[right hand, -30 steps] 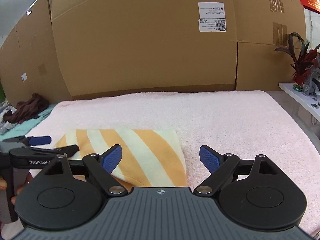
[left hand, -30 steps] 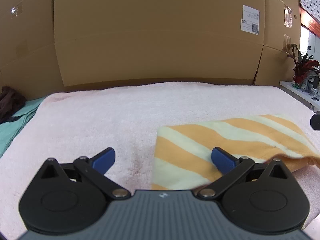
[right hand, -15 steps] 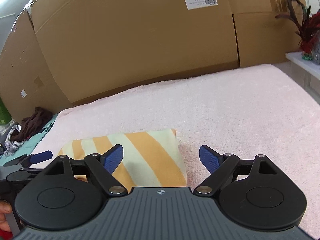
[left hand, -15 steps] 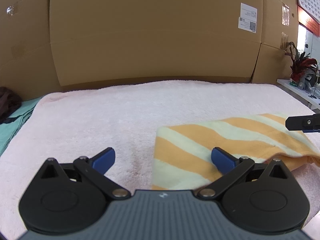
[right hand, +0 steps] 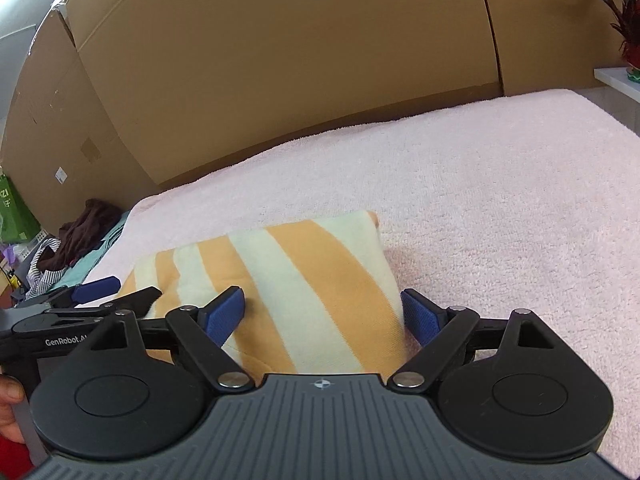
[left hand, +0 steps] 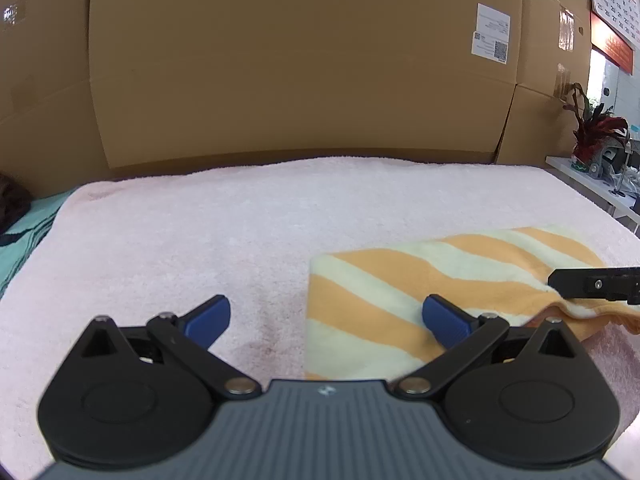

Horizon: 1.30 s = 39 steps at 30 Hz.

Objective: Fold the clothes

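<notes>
Right wrist view: the striped garment [right hand: 304, 276], orange and pale yellow, lies folded into a compact rectangle on the pink towel [right hand: 500, 200] that covers the table. The right tool [right hand: 322, 314] is open, its blue pads straddling the garment's near right corner, a placement suited to pinching that edge for a further fold or a lift. The left tool [left hand: 326, 316] is likewise open and empty, positioned at the garment's left edge with one pad over the cloth and one over bare towel. Neither tool grips fabric. Cardboard boxes [left hand: 300, 60] form the backdrop. Unfolded dark clothes [right hand: 86, 226] wait at the far left, clear of the working area.
</notes>
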{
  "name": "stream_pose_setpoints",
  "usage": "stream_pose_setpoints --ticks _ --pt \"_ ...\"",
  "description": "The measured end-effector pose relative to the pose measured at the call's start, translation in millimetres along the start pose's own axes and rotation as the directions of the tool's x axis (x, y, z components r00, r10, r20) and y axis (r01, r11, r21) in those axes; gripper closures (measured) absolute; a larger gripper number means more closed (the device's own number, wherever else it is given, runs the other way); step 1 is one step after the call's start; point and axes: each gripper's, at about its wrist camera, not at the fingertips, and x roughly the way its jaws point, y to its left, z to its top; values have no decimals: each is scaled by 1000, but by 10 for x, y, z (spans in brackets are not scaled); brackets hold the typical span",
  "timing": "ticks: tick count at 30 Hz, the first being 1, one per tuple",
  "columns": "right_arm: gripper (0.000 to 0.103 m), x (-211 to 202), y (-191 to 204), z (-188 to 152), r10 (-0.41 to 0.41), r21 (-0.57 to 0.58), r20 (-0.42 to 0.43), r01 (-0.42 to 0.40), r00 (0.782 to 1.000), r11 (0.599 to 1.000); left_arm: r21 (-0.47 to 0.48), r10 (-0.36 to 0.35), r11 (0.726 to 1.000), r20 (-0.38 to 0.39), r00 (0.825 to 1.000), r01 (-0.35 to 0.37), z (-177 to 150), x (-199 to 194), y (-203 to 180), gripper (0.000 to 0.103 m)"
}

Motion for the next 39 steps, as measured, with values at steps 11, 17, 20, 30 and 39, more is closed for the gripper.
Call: stream_pose_setpoints --ticks 11,17,20,30,39 --pt "15 -40 0 -154 -11 -20 98 13 995 1000 -63 -57 996 -27 998 55 -3 54 110 1" --pt "15 -25 -22 -143 3 -13 108 -2 994 1000 -60 -116 991 7 993 116 -40 38 189 1" --pt "16 -43 -82 -105 35 4 91 -35 995 999 -111 -182 977 0 983 181 -31 16 306 1" --pt "18 -143 -247 18 128 83 -9 -127 992 988 -151 -386 913 -27 922 378 6 -261 492 1" --pt "24 -64 -310 148 180 163 -93 -163 979 973 -219 -458 879 -143 877 424 85 40 403 2"
